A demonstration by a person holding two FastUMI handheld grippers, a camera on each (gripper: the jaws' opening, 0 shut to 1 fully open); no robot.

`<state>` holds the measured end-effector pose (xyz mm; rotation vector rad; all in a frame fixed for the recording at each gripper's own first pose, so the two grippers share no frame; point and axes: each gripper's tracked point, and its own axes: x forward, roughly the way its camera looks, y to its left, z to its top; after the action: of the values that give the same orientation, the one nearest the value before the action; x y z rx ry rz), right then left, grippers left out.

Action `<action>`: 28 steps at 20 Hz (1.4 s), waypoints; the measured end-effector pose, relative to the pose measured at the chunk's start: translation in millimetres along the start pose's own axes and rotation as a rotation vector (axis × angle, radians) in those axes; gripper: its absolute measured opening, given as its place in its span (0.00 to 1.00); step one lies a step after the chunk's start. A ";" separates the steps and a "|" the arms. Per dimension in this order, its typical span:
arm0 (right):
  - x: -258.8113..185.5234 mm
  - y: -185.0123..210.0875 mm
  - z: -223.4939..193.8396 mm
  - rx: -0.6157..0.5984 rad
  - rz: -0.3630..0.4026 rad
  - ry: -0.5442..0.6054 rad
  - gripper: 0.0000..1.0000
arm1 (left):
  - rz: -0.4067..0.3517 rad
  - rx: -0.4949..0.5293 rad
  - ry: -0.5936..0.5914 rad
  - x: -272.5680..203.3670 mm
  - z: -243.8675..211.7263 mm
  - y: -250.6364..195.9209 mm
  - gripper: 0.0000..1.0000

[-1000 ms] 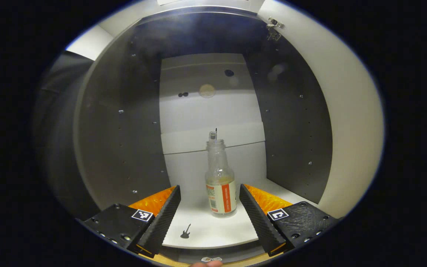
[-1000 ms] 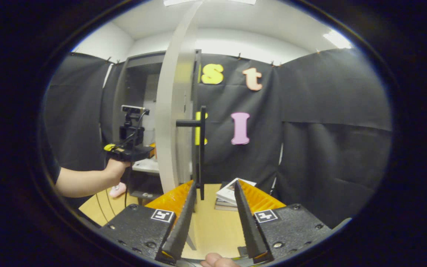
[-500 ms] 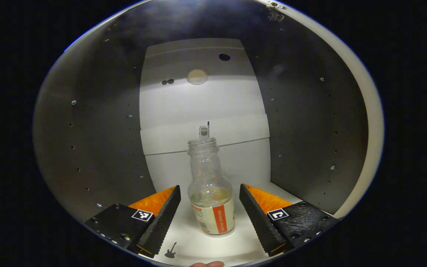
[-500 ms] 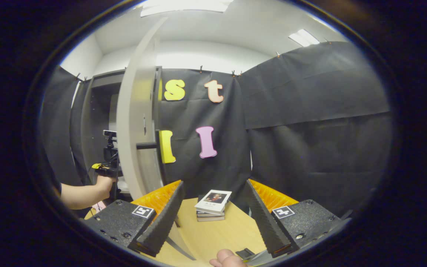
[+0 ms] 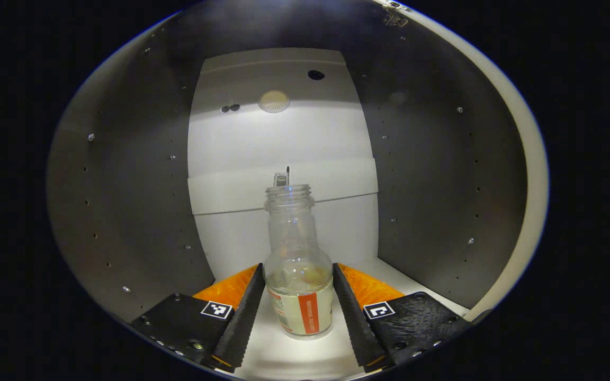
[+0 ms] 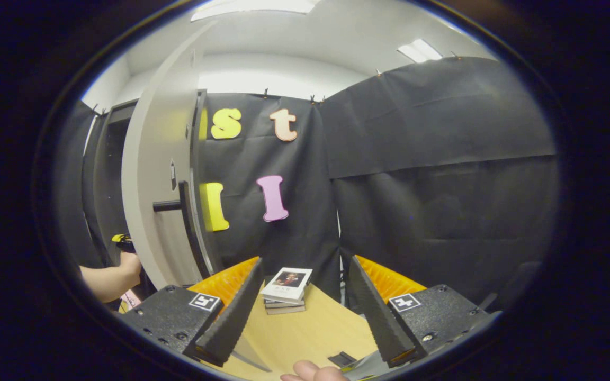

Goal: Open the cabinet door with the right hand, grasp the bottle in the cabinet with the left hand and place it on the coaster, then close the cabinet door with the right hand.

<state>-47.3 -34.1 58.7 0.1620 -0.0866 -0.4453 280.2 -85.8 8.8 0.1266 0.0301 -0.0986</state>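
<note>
Now bottle (image 5: pixel 298 286) upright between left hand-held gripper (image 5: pixel 295 312) fingers, touching.

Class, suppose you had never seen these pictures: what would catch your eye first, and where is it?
First the clear glass bottle, upright on the cabinet's white shelf, flanked closely by the left claw. Then the open cabinet door with its dark handle, left of the open right claw.
</note>
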 end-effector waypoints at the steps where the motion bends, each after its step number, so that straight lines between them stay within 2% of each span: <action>1: 2.1 1.9 -2.0 -0.005 0.022 0.008 1.00 | -0.006 -0.007 -0.007 -4.2 1.5 -2.2 0.75; 4: 13.1 2.4 -1.5 -0.019 0.107 0.011 1.00 | 0.009 -0.033 -0.027 -18.5 10.3 -2.5 0.75; 6: 17.0 -1.4 2.8 -0.004 0.164 0.019 1.00 | -0.032 -0.084 -0.025 -29.1 14.5 -14.2 0.75; 8: 22.3 -7.0 4.8 -0.003 0.225 0.031 1.00 | -0.023 -0.079 -0.017 -41.7 16.1 -12.6 0.75; 10: 26.2 -12.9 0.9 -0.010 0.290 0.054 1.00 | -0.012 -0.077 -0.035 -73.2 30.5 -19.8 0.75; 12: 28.2 -12.9 -2.9 -0.019 0.361 0.073 1.00 | -0.074 -0.130 -0.078 -106.6 38.8 -31.7 0.75; 13: 30.2 -12.2 -6.9 -0.024 0.397 0.085 1.00 | -0.077 -0.141 -0.082 -125.9 37.6 -32.3 0.75; 15: 33.2 -8.4 -16.1 -0.016 0.467 0.118 1.00 | -0.048 -0.127 -0.062 -155.5 24.2 -23.3 0.75; 18: 43.0 0.9 -31.7 0.015 0.556 0.163 1.00 | 0.045 -0.090 -0.042 -209.1 8.3 6.0 0.75; 21: 50.6 3.9 -41.5 0.045 0.564 0.198 1.00 | 0.102 -0.101 -0.032 -256.6 -17.5 33.0 0.75; 24: 47.4 16.7 -41.2 0.075 0.564 0.196 0.98 | 0.193 -0.112 0.023 -289.6 -64.9 68.0 0.75; 28: 38.0 33.1 -59.4 0.002 0.548 0.217 0.99 | 0.280 -0.152 0.083 -312.4 -134.4 95.5 0.75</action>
<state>7.9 -13.0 7.9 0.1803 0.0820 0.1197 -24.2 55.8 -101.3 -0.0183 0.1019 0.1885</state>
